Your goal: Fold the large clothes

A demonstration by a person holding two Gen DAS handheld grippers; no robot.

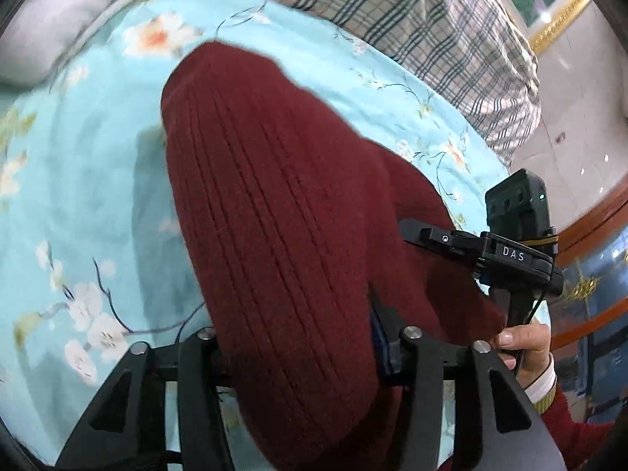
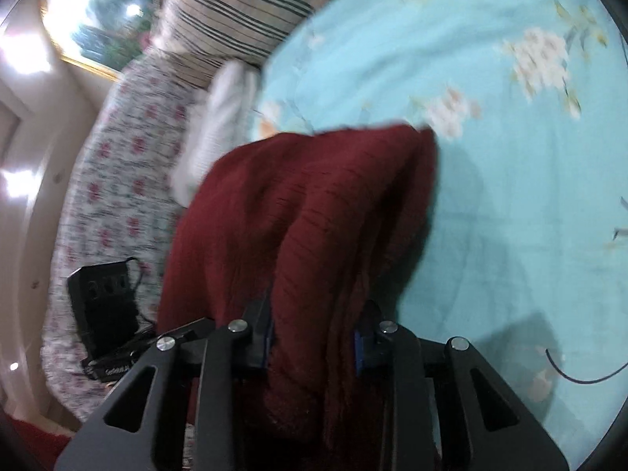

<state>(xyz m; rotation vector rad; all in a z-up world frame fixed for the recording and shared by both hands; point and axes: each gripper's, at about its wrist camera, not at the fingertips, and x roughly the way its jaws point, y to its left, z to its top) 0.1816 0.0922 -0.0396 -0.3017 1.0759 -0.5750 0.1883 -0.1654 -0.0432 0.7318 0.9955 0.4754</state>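
- Over the bed (image 1: 98, 180), above its blue flowered sheet, the dark red knitted garment (image 1: 274, 212) hangs lifted between the two grippers, draping forward from the jaws toward the middle of the bed.
- Left gripper (image 1: 302, 337): its jaws are clamped on a thick ribbed fold of the garment, which fills the gap between them.
- Right gripper (image 2: 314, 337): its jaws pinch a bunched edge of the same garment, and the blue pads (image 2: 358, 347) press into the cloth on both sides.
- Slip risk: the knit looks heavy and loosely bunched in both grips; my judgement is that a quick swing could pull a layer out of one jaw and drop that side in a heap.
- Uneven fold risk: the bundles held seem unequal in thickness, though blur makes this hard to tell, so the hem may land skewed on the sheet.
- Snag risk: a thin black cable (image 2: 581, 376) lies on the sheet near the bed's near edge on the right side; trailing cloth could drag it.
- Crowding risk: the plaid quilt (image 1: 431, 19) and white pillow (image 1: 59, 19) sit along the far edge of the bed, so a long throw could lay the garment onto them.
- Containers: none is visible in either view, so nothing is held in one.
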